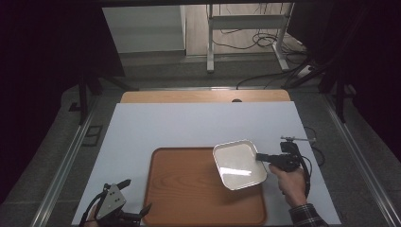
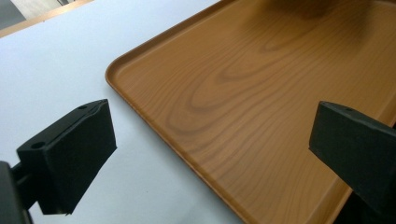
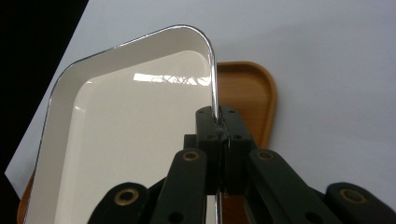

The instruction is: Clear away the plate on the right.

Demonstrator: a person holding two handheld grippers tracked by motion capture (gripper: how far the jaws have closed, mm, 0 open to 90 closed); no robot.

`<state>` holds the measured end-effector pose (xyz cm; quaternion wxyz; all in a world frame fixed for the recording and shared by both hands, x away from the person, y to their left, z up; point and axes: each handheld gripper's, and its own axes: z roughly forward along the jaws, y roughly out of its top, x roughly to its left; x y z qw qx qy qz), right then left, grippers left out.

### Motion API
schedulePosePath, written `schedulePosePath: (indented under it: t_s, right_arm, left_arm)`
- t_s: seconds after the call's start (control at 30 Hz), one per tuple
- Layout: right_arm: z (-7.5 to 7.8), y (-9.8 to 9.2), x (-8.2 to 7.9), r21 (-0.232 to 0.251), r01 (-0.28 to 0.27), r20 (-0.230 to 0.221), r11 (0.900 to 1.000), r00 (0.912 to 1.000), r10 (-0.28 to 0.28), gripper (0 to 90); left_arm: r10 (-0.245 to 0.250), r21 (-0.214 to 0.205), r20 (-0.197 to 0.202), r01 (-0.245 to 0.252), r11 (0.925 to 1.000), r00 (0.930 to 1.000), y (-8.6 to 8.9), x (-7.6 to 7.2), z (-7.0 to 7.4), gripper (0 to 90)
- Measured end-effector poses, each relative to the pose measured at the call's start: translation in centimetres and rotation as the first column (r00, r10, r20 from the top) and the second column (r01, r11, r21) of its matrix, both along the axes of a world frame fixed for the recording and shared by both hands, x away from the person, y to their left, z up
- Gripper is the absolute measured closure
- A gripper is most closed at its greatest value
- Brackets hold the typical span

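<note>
White square metal tray is held above the 2 o'clock part of the brown wooden serving tray on the white table. Its rim at 3 o'clock is clamped by the right gripper. The left gripper, at 7 o'clock, is kept wide open, holding nothing.

Your high view looks forward and down from your side, taking in the whole white table with the floor beyond. Your left gripper view sits low and close, skimming across the near left corner of the wooden tray between its two jaws. Your right gripper view peers along its jaws, right up against the white dish, tray and table behind. All three views share that tray; the dish shows from above too.
</note>
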<state>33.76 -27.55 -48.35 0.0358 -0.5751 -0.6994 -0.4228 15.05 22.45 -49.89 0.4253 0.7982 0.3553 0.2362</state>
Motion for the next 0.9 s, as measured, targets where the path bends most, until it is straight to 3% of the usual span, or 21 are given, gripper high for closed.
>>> schedulePosePath:
  t_s: [0.53, 0.7, 0.9]
  right_arm:
    - [-0.9, 5.6, 0.5, 0.011, -0.078, -0.022, 0.9969, 0.9967, 0.078, 88.1]
    - [-1.4, 7.6, 0.7, -0.002, -0.106, -0.03, 0.9944, 0.994, 0.105, 88.1]
    - [-2.1, 9.4, 1.0, -0.052, -0.111, -0.039, 0.9925, 0.9933, 0.109, 88.0]
  left_arm:
    - [-0.001, 0.001, -0.002, 0.001, 1.0, 1.0, 0.0, 0.0, 0.0, 0.3]
    - [0.001, -0.003, -0.003, -0.001, 1.0, 1.0, 0.1, 0.0, 0.0, 0.3]
    - [-0.001, -0.003, -0.004, 0.001, 1.0, 1.0, 0.1, 0.0, 0.0, 0.3]
